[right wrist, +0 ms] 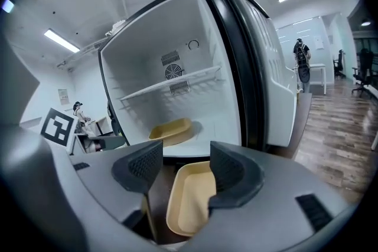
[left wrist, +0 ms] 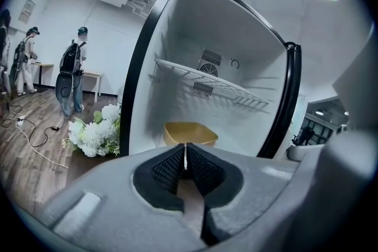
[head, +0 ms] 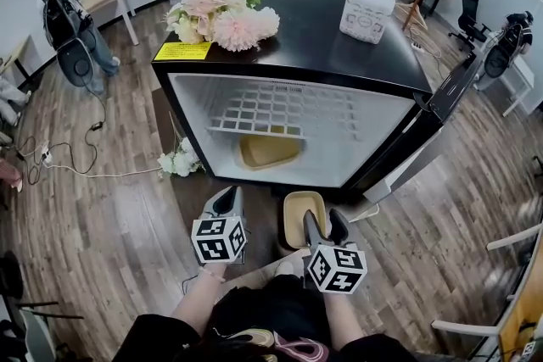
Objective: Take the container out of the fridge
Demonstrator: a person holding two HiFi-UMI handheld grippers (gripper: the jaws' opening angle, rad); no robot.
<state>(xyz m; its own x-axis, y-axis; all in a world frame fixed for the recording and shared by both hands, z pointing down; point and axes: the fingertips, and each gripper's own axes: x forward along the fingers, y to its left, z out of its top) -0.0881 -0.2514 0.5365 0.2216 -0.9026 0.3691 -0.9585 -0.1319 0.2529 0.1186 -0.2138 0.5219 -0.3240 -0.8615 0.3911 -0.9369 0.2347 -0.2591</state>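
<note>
A small black fridge (head: 339, 55) stands open, with a yellow container (head: 269, 150) on its white floor under a wire shelf (head: 280, 110). A second yellow container (head: 305, 214) lies on the wood floor just in front of the fridge. My right gripper (head: 325, 225) hangs over that container's near end, open, its pads apart from it. In the right gripper view the floor container (right wrist: 192, 198) shows below the right gripper (right wrist: 186, 162), and the inner container (right wrist: 171, 128) beyond. My left gripper (head: 227, 201) is shut and empty, left of the floor container. The left gripper (left wrist: 185, 150) points at the inner container (left wrist: 190, 133).
The fridge door (head: 450, 93) swings out to the right. Pink and white flowers (head: 222, 13) and a white box (head: 366, 11) sit on the fridge top. More flowers (head: 178, 158) lie on the floor at the fridge's left. A person with a backpack (head: 64, 21) stands far left; cables trail nearby.
</note>
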